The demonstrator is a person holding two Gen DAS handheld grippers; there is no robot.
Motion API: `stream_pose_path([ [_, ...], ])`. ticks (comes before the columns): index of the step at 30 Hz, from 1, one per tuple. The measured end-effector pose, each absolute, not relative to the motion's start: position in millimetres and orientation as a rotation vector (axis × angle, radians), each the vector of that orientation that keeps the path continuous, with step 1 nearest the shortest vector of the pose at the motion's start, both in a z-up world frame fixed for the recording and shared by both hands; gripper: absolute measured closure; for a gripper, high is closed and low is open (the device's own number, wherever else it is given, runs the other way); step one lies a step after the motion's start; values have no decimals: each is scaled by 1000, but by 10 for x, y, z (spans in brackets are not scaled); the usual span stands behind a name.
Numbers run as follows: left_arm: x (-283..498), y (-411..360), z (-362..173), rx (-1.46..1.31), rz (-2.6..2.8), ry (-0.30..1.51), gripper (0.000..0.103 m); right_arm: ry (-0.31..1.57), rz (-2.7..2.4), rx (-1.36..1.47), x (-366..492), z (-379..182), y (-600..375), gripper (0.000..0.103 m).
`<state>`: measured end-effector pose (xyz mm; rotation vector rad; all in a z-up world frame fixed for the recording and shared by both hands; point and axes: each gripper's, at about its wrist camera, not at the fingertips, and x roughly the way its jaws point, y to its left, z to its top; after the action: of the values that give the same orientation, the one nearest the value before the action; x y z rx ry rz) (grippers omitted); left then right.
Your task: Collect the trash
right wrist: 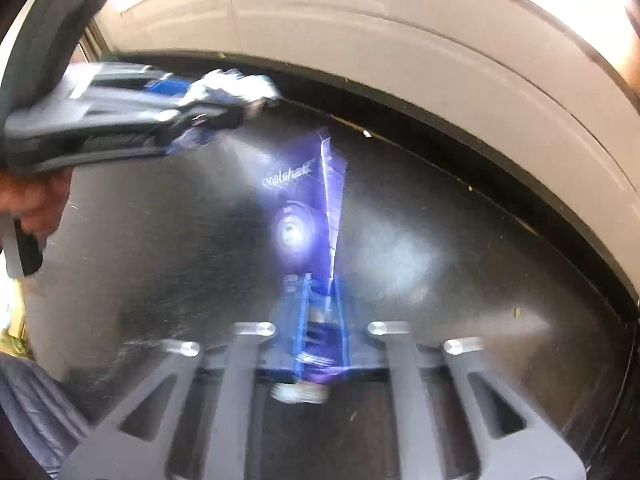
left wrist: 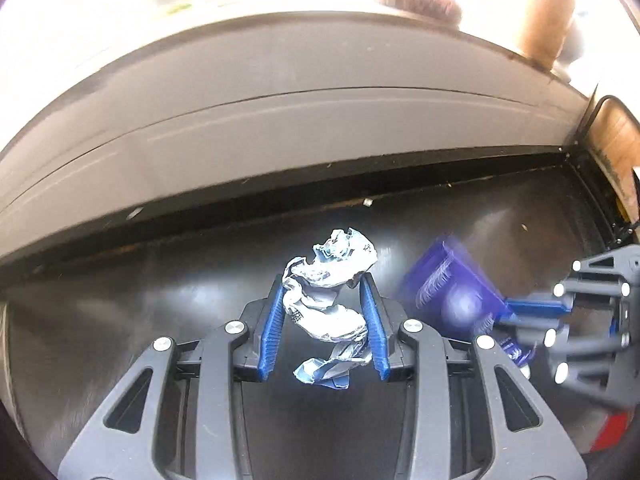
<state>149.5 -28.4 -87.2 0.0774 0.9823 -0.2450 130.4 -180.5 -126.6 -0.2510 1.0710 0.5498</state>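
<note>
So the left gripper [left wrist: 324, 312] is pinching a crumpled silvery wrapper [left wrist: 328, 300] between its blue pads [left wrist: 272, 328], jaws partly closed on it. The right gripper [right wrist: 322, 320] is clamping tight on the bottom end of a purple packet [right wrist: 304, 200], which is sticking out ahead of it. Both are hanging over a glossy black floor [left wrist: 120, 320], near a grey ledge [left wrist: 280, 120]. The right-wrist view is pretty blurry.

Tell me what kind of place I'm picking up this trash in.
Probably a car's cargo area or trunk, though that's a guess: a dark, scuffed floor runs up to a curved grey sill with daylight beyond. The crumpled wrapper and the purple packet are litter, each held in a gripper.
</note>
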Motion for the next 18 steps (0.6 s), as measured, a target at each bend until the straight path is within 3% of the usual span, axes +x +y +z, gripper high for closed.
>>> stream_pose_path([
  [4,1040,-94,-769,51,-199,992,66,1081,551,-226,1051,-1246,-1835,98],
  [11,344,96,-797,13,-152,1031,66,1098,545,-202,793,-1246,-1918,99],
  [12,297,105,-805,10,-151,1034,66,1097,546,-201,760,-1249,-1934,95],
  [14,193,133,-809,2,-143,1036,66,1094,556,-235,696,-1262,-1983,46],
  [15,157,131,-819,-1,-141,1038,66,1065,564,-253,694,-1231,-2000,9],
  [18,29,124,-789,-10,-125,1032,66,1029,630,-380,680,-1188,-1959,10],
])
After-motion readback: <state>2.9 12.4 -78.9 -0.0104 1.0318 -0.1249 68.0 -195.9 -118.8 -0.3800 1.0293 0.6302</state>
